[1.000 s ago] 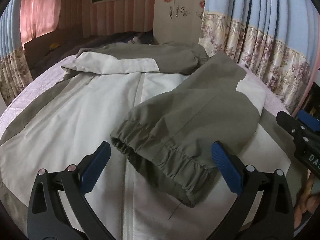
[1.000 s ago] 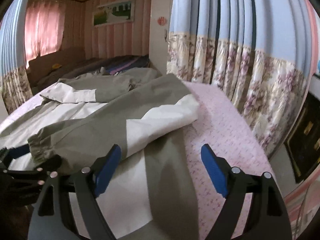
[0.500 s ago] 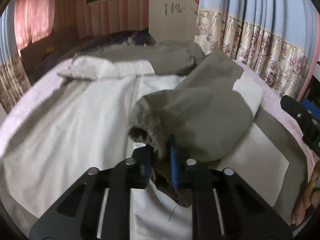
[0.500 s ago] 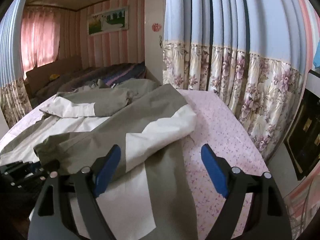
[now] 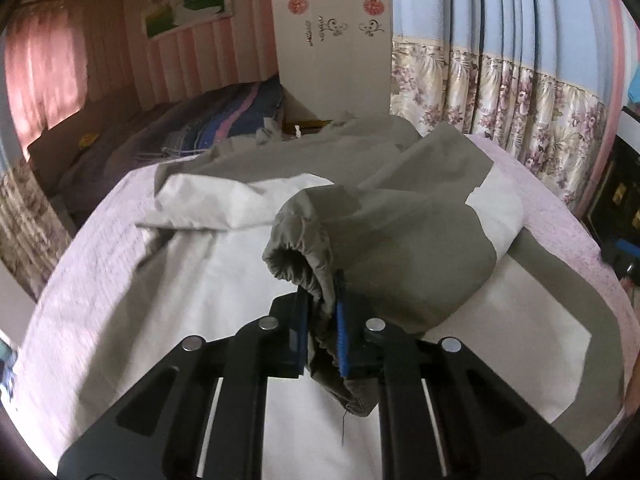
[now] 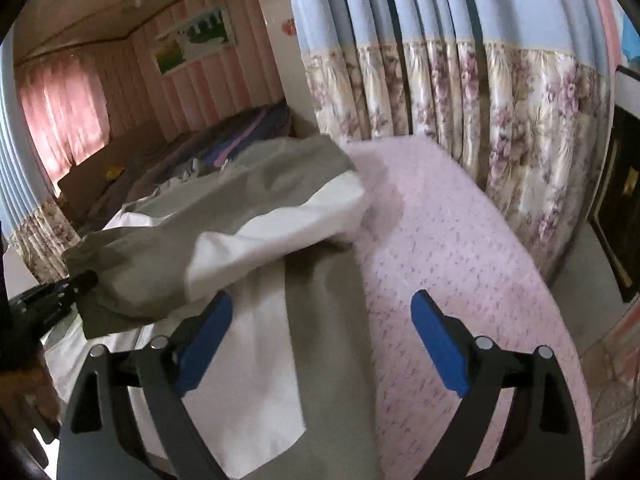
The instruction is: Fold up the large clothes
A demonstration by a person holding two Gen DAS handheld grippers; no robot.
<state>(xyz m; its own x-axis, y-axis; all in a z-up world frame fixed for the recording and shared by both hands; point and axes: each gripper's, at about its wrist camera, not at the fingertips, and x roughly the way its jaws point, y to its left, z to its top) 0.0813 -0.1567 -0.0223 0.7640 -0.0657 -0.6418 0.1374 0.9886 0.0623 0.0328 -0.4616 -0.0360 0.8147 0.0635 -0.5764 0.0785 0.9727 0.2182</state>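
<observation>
A large olive and white jacket (image 5: 224,288) lies spread on the pink bed (image 5: 80,264). Its olive sleeve (image 5: 400,240) is lifted off the jacket's body, and my left gripper (image 5: 322,296) holds the elastic cuff (image 5: 298,252); the jaws are still closing, with the pads pressed on the cuff. In the right wrist view the same sleeve (image 6: 180,248) hangs raised at the left, held by the left gripper (image 6: 76,284). My right gripper (image 6: 322,300) hovers over the jacket's olive side panel (image 6: 324,320); its jaws are opening and grip nothing.
Flowered blue curtains (image 6: 500,120) hang close along the bed's right side. A white wardrobe (image 5: 332,40) stands behind the bed. A second bed with a dark striped blanket (image 5: 180,128) lies at the back left. A dark cabinet (image 6: 624,208) stands at the far right.
My left gripper shut on the sleeve cuff and lifted it up off the jacket. The right gripper rose a little, rolled, and its jaws spread wider.
</observation>
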